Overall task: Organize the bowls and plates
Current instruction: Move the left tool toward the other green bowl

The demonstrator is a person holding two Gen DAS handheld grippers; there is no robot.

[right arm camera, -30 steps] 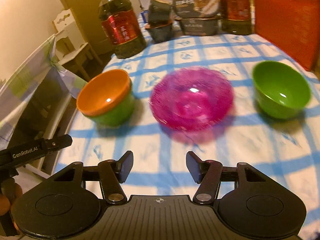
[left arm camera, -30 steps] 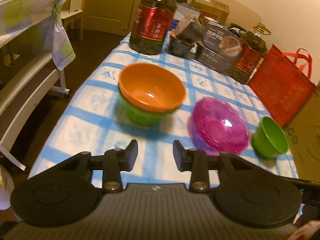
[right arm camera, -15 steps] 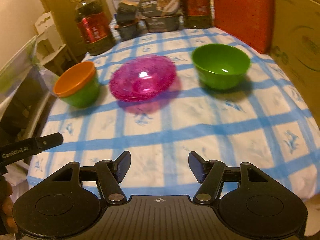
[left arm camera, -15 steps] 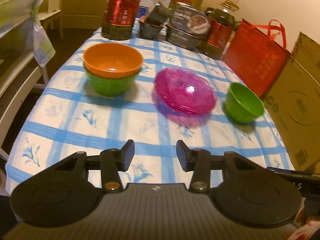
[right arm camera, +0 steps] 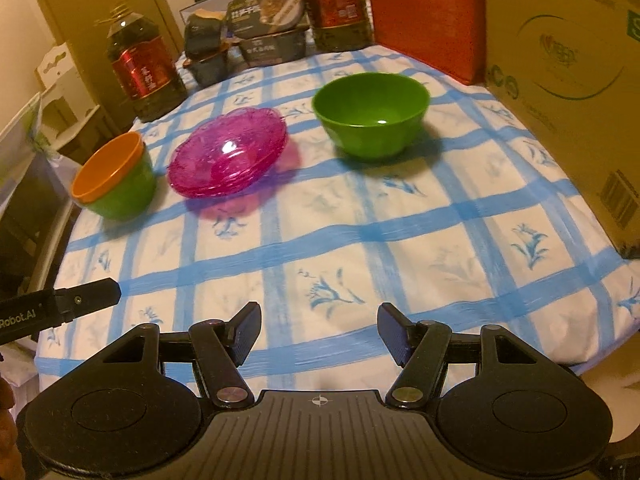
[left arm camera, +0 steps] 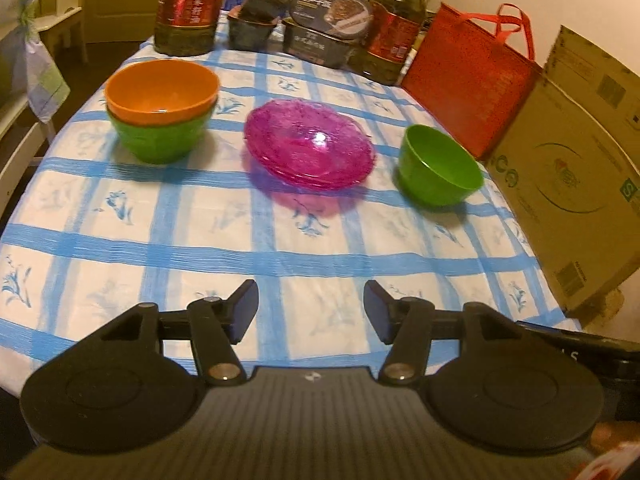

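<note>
An orange bowl [left arm camera: 160,90] sits nested in a green bowl [left arm camera: 160,140] at the table's far left; the pair also shows in the right wrist view [right arm camera: 114,178]. A stack of pink glass plates [left arm camera: 310,146] [right arm camera: 228,156] lies mid-table. A single green bowl [left arm camera: 438,166] [right arm camera: 372,114] stands to the right. My left gripper [left arm camera: 310,312] is open and empty over the near edge. My right gripper [right arm camera: 318,330] is open and empty, well short of the green bowl.
The blue-checked tablecloth [left arm camera: 280,236] covers the table. Oil bottles [left arm camera: 188,4] and food boxes [left arm camera: 328,24] line the far edge. A red bag [left arm camera: 468,76] and a cardboard box [left arm camera: 568,168] stand along the right side. A chair [left arm camera: 24,40] is left of the table.
Both grippers have pulled back from the dishes toward the table's near edge, and the views have widened. Both stay open. The dishes have not moved.
</note>
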